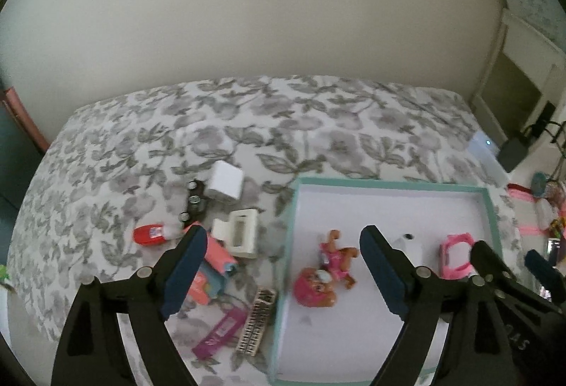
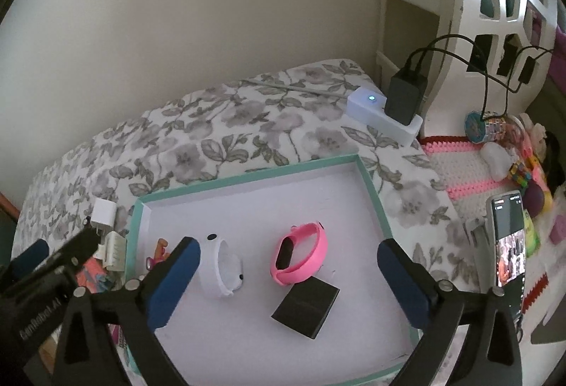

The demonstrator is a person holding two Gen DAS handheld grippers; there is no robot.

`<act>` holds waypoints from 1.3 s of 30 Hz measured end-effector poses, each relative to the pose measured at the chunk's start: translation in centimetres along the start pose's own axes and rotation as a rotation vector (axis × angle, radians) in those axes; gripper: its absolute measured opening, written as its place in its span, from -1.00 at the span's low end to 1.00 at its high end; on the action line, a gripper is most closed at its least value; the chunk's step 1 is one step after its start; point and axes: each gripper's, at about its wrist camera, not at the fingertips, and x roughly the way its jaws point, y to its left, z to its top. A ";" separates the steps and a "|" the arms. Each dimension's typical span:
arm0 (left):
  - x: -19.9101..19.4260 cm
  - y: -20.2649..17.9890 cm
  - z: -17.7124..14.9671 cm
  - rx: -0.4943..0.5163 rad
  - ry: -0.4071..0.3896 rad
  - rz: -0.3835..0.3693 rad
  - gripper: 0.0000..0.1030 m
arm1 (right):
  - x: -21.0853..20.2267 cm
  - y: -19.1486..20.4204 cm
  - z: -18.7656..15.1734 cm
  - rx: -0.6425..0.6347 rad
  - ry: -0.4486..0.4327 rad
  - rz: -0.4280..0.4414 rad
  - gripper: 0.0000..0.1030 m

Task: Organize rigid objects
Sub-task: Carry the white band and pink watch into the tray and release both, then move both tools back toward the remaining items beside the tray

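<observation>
A shallow teal-rimmed white tray (image 1: 389, 181) (image 2: 247, 175) lies on a floral bedspread. It holds a pink dog figure (image 1: 336, 258), a pink round toy (image 1: 313, 288), a pink band (image 2: 299, 258) (image 1: 456, 255), a white ring-shaped holder (image 2: 221, 271) and a black square block (image 2: 306, 310). Left of the tray lie a white cube charger (image 1: 226, 184), a white clip (image 1: 240, 237), a red tube (image 1: 150, 234), black batteries (image 1: 194, 202), pink packets (image 1: 212, 265), a purple packet (image 1: 221, 333) and a comb (image 1: 256, 324). My left gripper (image 1: 283, 274) is open over the tray's left rim. My right gripper (image 2: 286, 283) is open above the tray, empty.
A white power strip (image 2: 383, 115) with a black adapter (image 2: 405, 92) sits at the bed's far right corner. A phone (image 2: 507, 241) stands to the right among toys on a pink-and-white mat (image 2: 467, 167). A wall runs behind the bed.
</observation>
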 end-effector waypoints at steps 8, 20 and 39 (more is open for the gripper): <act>1.3 3.8 -0.2 -0.082 0.041 0.069 0.92 | 0.3 0.6 -0.4 -0.021 0.013 0.002 1.00; 1.9 12.4 -0.8 -0.198 0.087 0.173 0.92 | 1.1 4.5 -1.5 -0.101 0.072 0.080 1.00; 2.5 20.8 -2.8 -0.287 0.139 0.260 0.93 | 1.9 15.4 -4.8 -0.250 0.171 0.264 1.00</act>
